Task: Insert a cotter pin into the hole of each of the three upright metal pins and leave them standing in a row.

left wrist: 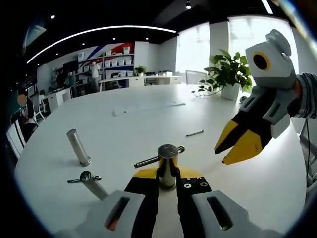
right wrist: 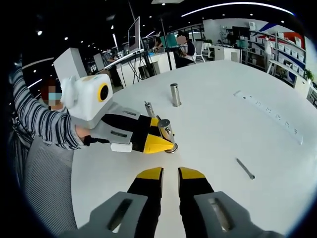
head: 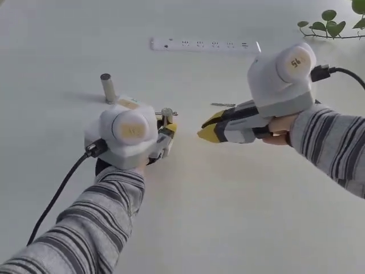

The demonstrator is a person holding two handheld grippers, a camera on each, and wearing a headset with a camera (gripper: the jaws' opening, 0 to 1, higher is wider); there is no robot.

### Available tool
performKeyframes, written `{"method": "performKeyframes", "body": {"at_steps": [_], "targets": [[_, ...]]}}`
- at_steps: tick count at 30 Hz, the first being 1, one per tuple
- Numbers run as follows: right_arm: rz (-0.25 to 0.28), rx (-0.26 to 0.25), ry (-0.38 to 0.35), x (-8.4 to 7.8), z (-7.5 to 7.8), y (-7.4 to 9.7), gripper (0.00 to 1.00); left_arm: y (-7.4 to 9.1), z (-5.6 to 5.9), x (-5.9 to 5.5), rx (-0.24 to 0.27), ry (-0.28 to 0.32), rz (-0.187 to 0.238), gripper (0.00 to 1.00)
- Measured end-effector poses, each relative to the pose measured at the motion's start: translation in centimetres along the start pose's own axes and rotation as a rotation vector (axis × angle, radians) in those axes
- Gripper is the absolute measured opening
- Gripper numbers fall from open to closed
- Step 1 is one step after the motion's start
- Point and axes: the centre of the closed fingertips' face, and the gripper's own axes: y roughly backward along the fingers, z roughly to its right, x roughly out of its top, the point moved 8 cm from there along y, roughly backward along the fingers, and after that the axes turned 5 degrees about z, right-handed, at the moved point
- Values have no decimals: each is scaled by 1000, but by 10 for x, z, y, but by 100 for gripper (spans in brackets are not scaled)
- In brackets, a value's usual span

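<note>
Squarely between the jaws of the left gripper (left wrist: 167,174) stands a metal pin (left wrist: 167,153), clamped low on its shaft, with a cotter pin (left wrist: 147,161) through the hole under its head. Left of those jaws a second pinned post (left wrist: 90,179) and, farther ahead, a bare post (left wrist: 79,147) stand on the tabletop (left wrist: 148,119). The right gripper (right wrist: 170,173) points at the clamped pin, its jaws slightly apart and holding nothing, a loose cotter pin (right wrist: 245,168) lying ahead to their right.

You are looking down on the table (head: 228,217) from above. Your left gripper (left wrist: 167,174) camera is sitting low, right by a metal pin (left wrist: 167,154); your right gripper (right wrist: 171,172) camera is facing it too.
</note>
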Motion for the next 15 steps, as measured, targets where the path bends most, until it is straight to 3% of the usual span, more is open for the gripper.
{"method": "performKeyframes", "body": {"at_steps": [15], "targets": [[-3, -23, -30, -4, 2, -1, 9, -3, 4, -3, 10, -39, -9, 10]]}}
